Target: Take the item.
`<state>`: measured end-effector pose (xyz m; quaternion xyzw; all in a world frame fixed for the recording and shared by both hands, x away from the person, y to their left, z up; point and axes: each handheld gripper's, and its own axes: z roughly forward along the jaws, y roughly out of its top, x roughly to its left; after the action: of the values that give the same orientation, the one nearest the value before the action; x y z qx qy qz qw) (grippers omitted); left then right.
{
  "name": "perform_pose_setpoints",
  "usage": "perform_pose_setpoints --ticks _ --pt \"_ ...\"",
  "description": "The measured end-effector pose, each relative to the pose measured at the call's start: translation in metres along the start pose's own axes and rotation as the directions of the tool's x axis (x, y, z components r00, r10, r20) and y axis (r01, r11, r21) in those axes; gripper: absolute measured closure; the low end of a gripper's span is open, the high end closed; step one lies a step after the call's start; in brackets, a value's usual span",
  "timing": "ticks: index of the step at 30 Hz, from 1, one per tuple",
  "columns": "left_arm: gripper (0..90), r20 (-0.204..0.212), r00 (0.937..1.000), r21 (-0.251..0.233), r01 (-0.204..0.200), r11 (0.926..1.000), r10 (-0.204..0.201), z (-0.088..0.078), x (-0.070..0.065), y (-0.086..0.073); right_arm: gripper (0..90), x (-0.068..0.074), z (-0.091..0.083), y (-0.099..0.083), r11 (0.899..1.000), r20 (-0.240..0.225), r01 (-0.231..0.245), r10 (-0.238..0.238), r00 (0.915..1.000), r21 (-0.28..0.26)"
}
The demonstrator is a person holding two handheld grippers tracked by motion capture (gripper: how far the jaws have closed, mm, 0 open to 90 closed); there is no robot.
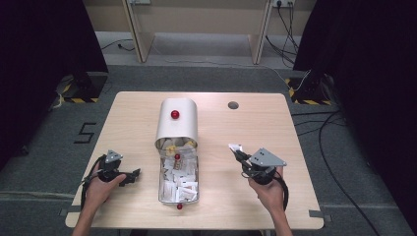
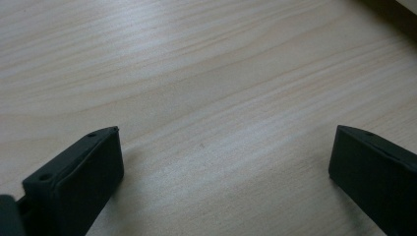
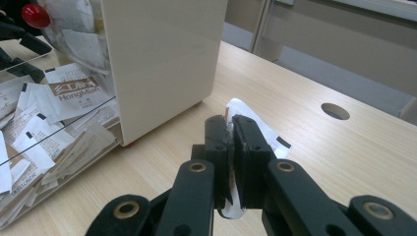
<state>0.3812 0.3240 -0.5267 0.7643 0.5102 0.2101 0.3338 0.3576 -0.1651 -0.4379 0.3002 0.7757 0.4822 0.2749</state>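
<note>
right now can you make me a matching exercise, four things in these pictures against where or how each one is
Things:
1. left tongs
2. right tongs
3. red round knob
4. clear plastic tray of paper packets

States:
a. on top of the cream curved-top box
b. pulled out of the box toward the person
c. open over bare light wooden table
d. shut on a small white paper packet

Pairs: 1-c, 2-d, 3-a, 4-b

The sachet (image 3: 255,125) is mostly hidden between the right claw (image 3: 231,129) jaws. The sachets (image 1: 179,179) in the box (image 1: 161,189) are too small to read from above.
</note>
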Motion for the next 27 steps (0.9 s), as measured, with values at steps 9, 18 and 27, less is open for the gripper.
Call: perform_pose_setpoints --ticks 9,18,27 --pt "0.0 0.000 1.0000 0.000 0.000 1.0000 0.000 0.000 0.000 0.000 85.8 -0.006 0.001 -0.004 1.000 0.011 -0.013 0.013 0.9999 0.009" --pt "0.0 0.000 1.0000 0.000 0.000 1.0000 0.000 0.000 0.000 0.000 85.8 -0.014 0.003 -0.013 0.999 0.028 -0.036 0.035 0.9990 0.030" --pt "0.0 0.000 1.0000 0.000 0.000 1.0000 0.000 0.000 0.000 0.000 85.7 -0.022 0.007 -0.022 0.997 0.043 -0.057 0.055 0.9976 0.054"
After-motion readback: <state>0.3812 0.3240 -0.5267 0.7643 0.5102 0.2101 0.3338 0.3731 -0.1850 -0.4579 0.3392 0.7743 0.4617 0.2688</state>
